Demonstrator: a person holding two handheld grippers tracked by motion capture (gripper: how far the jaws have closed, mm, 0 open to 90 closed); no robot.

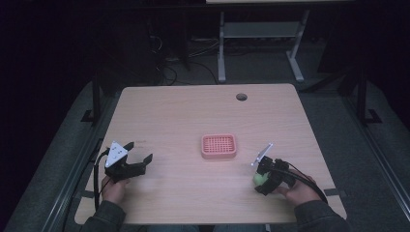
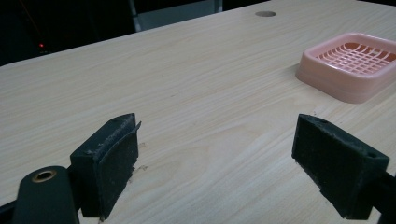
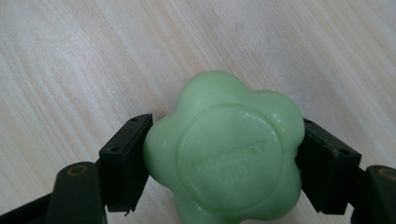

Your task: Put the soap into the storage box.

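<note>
Green soap (image 3: 223,150) sits clamped between right tool (image 3: 224,154) jaws; left tool (image 2: 217,163) spread apart.

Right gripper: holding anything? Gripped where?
Yes. The right gripper is shut on the green flower-shaped soap, jaws pressing its opposite side edges. The left gripper is open, holding nothing.

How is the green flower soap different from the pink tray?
The green flower soap is solid with rounded petals; the pink soap tray is square with a grid of holes. The soap sits clamped between the jaws of the right gripper near the table's front edge; the tray lies free at mid-table, touched by nothing. The soap looks smaller than the tray. Both are pastel-coloured.
</note>
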